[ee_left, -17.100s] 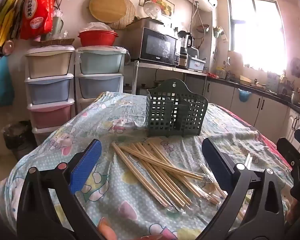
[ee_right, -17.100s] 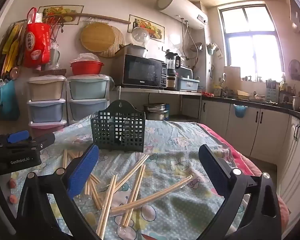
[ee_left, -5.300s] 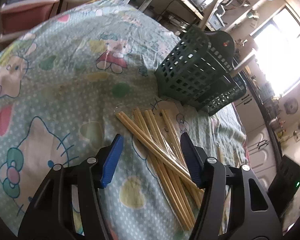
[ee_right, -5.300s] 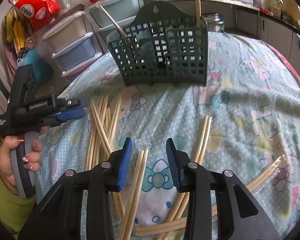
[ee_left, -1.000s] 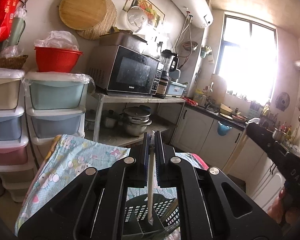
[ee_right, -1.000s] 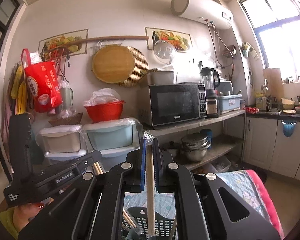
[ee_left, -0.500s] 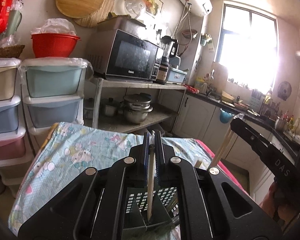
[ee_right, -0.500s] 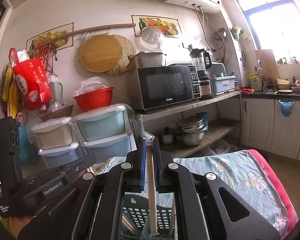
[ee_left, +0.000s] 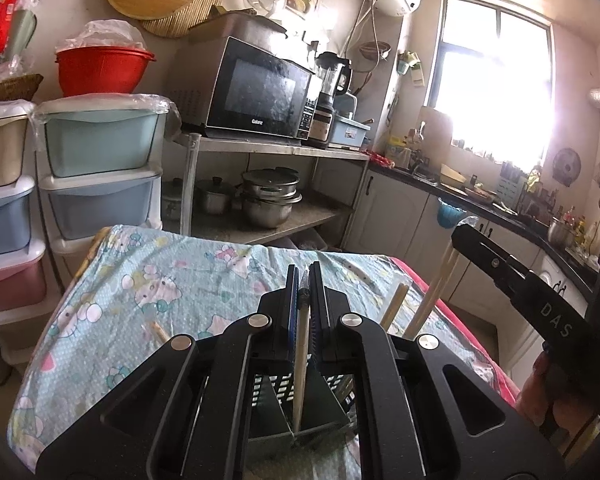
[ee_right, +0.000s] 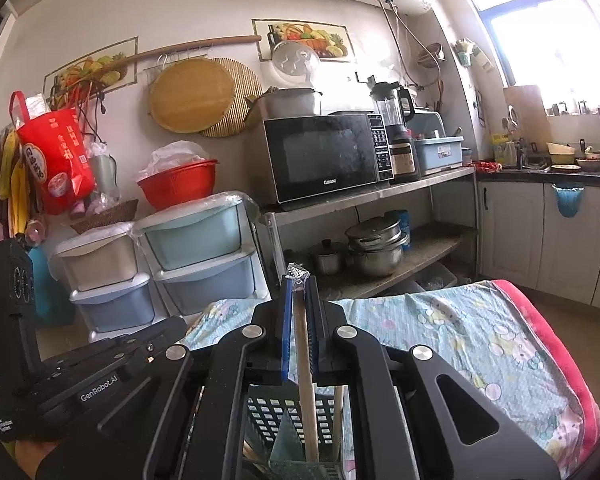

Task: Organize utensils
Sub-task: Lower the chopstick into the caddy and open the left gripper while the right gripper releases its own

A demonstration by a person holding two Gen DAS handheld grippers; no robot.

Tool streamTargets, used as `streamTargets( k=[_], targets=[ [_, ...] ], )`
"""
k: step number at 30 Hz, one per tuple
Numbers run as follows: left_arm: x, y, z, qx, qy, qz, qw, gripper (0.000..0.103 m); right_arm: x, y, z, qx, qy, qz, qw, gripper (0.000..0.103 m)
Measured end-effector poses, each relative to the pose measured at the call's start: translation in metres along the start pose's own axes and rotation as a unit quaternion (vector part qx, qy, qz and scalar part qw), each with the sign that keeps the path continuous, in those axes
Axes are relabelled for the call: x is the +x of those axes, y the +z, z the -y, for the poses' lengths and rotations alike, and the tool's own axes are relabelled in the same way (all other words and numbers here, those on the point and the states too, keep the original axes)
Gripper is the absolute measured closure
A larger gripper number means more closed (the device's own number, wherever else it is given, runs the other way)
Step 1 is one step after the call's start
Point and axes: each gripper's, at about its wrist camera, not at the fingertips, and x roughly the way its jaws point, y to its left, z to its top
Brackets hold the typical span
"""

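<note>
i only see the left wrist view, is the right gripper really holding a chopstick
observer: yes, the right gripper is shut on an upright chopstick.
operator: is its lower end in the basket
observer: yes, it reaches down inside the basket.
operator: bare or wrapped
observer: wrapped, clear plastic wrap pokes up above the jaws.
</note>
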Motion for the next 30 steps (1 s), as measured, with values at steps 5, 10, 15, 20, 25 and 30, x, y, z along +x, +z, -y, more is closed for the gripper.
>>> streamTargets(
  k=[5,10,15,20,25,30],
  targets=[
    [0.000,-0.004,-0.003,-0.004,0.000,-0.007,1.0000,0.100,0.000,-0.006,0.002,0.003,-0.006,-0.008,1.000,0.096],
    [-0.001,-0.007,-0.006,-0.009,0.000,-0.014,0.9999,0.100,-0.001,-0.011,0.006,0.014,-0.004,-0.020,1.000,0.084],
    [-0.003,-0.011,-0.009,-0.013,0.004,-0.019,0.9997,0.100,-0.005,-0.016,0.011,0.018,-0.009,-0.029,0.999,0.077],
    [-0.009,-0.015,-0.013,-0.017,0.023,-0.018,0.9994,0.071,-0.012,-0.021,0.013,0.018,-0.016,-0.033,0.999,0.070],
    [-0.018,-0.018,-0.016,-0.025,0.024,-0.013,0.9993,0.052,-0.018,-0.026,0.014,0.016,-0.021,-0.037,0.999,0.062],
    [-0.028,-0.020,-0.022,-0.039,0.038,-0.002,0.9985,0.023,-0.026,-0.029,0.013,0.011,-0.026,-0.034,0.999,0.052]
  ],
)
